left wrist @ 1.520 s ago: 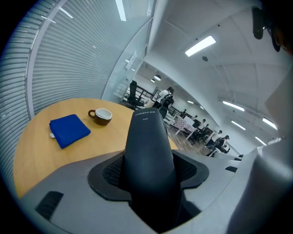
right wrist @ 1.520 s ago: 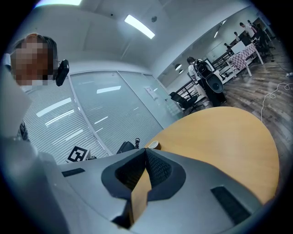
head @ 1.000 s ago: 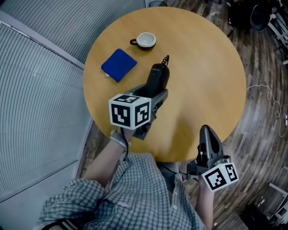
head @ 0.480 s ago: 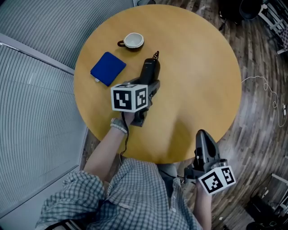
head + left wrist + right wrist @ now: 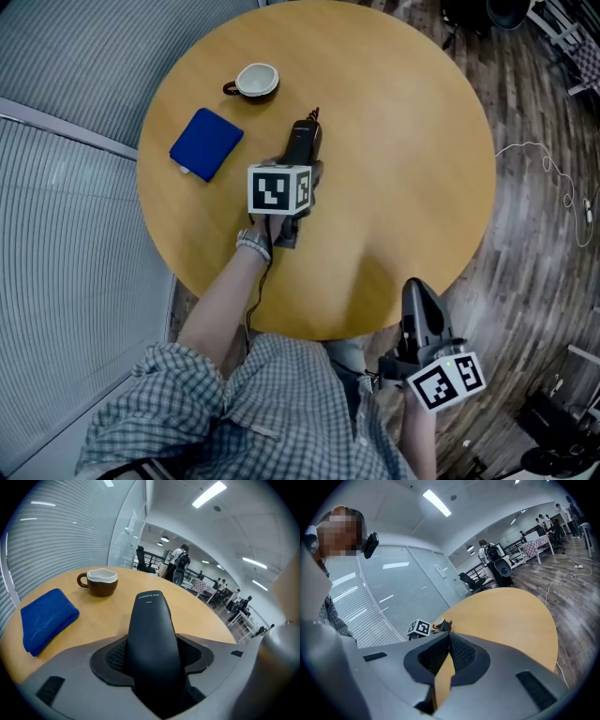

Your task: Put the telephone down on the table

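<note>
The blue cloth (image 5: pixel 205 142) and cup (image 5: pixel 255 81) sit left of the fingers (image 5: pixel 112 658), out of the way, as the left gripper (image 5: pixel 152 656) pinches the telephone (image 5: pixel 151 630) lengthwise over the desk (image 5: pixel 403 141), apparently to lay it flat, while the right gripper (image 5: pixel 449 649) idles off the edge, fingers closed on nothing.

- Left gripper (image 5: pixel 299 165): grey shell, black mesh-textured jaw pads (image 5: pixel 116 656), 1 white marker cube (image 5: pixel 279 189) with black squares.
- Right gripper (image 5: pixel 417 296): same grey shell, second marker cube (image 5: pixel 446 381).
- Checked shirt (image 5: pixel 272 412); pale wristband (image 5: pixel 253 246); thin black cable (image 5: pixel 253 305).
</note>
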Tool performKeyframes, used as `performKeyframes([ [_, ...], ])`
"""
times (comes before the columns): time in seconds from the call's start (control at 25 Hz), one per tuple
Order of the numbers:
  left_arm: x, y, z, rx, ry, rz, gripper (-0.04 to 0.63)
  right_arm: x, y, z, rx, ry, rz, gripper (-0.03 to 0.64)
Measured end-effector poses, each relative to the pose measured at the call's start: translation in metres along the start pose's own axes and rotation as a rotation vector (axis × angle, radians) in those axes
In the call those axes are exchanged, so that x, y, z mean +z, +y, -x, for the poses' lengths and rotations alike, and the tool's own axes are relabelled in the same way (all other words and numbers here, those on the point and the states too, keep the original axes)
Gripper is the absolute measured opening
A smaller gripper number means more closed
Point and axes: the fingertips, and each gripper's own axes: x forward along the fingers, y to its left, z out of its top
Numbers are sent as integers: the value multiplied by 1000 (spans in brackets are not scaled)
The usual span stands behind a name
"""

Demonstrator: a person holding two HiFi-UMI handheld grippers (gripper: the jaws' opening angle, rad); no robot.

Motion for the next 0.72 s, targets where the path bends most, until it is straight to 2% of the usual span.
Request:
performKeyframes([
  [0.28,-14,0,-22,62,30,-78,279,-7,-8,9,-31,-1,-16,11],
  [0.4,-17,-3,-29,99,37,-160,279,-8,-13,13,-40,2,-20,11],
  [0.56,-21,-3,-34,190,43,-294,279,-7,-15,15,-43,1,-24,11],
  [0.72,-21,-1,-35,245,22,-348,281,-6,-17,18,-47,-2,-25,11],
])
